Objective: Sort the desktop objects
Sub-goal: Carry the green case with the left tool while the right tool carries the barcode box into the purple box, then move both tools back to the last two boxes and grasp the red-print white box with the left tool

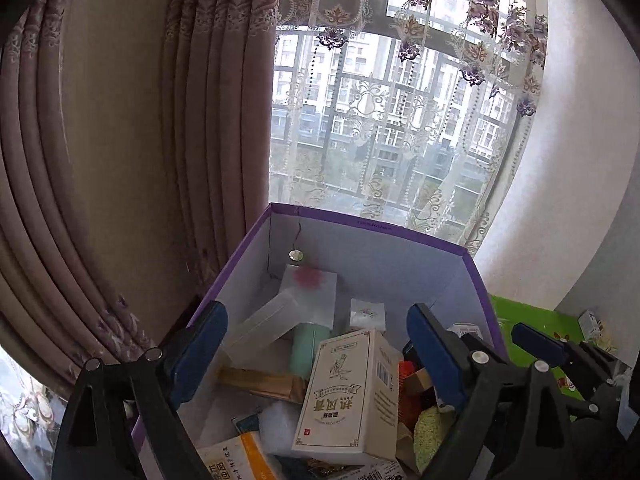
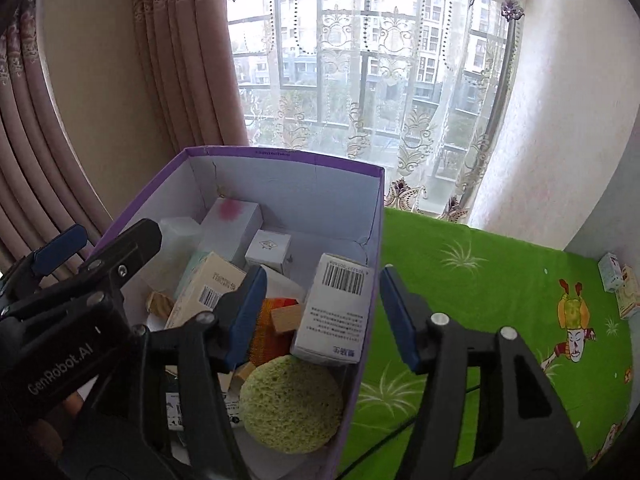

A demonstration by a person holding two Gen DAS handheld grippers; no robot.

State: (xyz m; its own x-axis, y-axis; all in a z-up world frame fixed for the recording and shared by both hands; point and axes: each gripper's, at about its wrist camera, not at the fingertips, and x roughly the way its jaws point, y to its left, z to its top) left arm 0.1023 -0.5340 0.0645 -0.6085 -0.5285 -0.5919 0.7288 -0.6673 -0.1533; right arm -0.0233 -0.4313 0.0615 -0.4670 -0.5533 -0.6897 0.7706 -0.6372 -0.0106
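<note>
A green cloth (image 2: 480, 280) with printed grass tufts and a cartoon figure covers the table, pushed up against a window (image 2: 360, 60) hung with embroidered lace and heavy mauve curtains (image 1: 120, 160); apartment blocks show through the glass. On the cloth's left side stands a purple cardboard box (image 2: 280, 153), white inside, heaped with clutter: a cream carton (image 1: 348, 392) with Chinese lettering tilted on top, a white barcode carton (image 2: 336, 312) leaning against the right wall, a porous yellow-green sponge (image 2: 292, 404), a bare wood block (image 2: 286, 318), a frosted plastic case (image 1: 264, 328) and a mint tube (image 1: 306, 352). Two small cartons (image 2: 618, 284) sit at the cloth's far right edge. The left gripper (image 1: 316, 352) hangs over the box, blue-padded jaws spread, holding nothing. The right gripper (image 2: 322, 316) straddles the box's right wall, jaws likewise spread and empty.
</note>
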